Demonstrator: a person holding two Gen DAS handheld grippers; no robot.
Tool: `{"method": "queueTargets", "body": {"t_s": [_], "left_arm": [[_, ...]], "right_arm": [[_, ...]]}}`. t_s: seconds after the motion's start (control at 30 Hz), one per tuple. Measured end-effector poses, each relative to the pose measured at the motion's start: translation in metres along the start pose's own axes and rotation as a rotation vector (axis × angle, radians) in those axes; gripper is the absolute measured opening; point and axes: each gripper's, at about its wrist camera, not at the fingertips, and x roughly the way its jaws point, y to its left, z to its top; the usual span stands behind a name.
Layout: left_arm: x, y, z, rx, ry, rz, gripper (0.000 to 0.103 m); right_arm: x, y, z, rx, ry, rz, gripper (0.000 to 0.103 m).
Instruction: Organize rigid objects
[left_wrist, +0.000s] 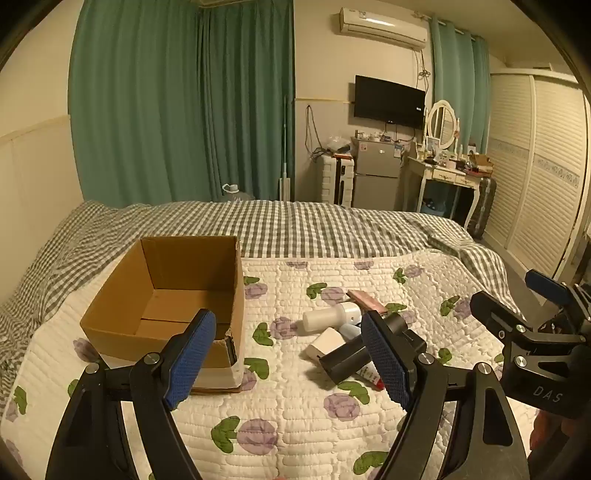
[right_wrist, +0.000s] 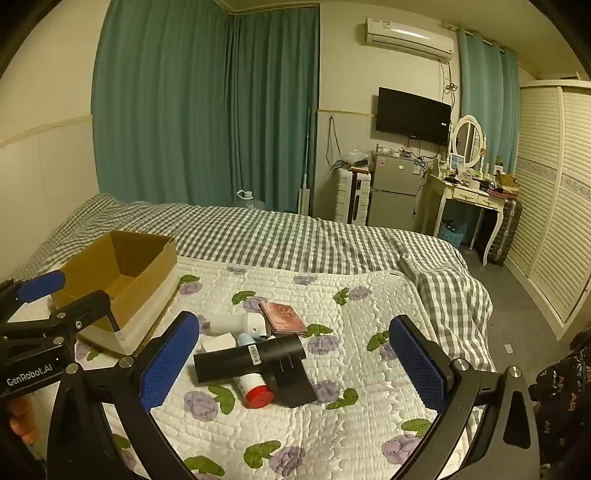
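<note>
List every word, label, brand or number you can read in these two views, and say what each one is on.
"DAS" – on the black body of the right claw, seen from the left wrist view.
"GenRobot.AI" – on the black body of the left claw, seen from the right wrist view.
Too small or blurred to read: the sticker on the black cylinder, the air conditioner label, the fridge stickers, the pink booklet.

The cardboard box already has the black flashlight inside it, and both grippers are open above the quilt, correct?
Not quite. The cardboard box is empty in the left wrist view; the black flashlight lies on the quilt in the pile, across a red-capped tube. Both the left gripper and right gripper are open.
</note>
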Motion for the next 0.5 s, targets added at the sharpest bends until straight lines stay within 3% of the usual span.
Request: {"method": "queueTargets", "body": {"t_s": [0.5], "left_arm": [[0.0026,0.0043,0.0016,0.027,0.012,0.027,0.084]], "right_arm": [[0.0015,-0.0008,-0.0032,-0.003,0.005,0.01,0.103]]}}
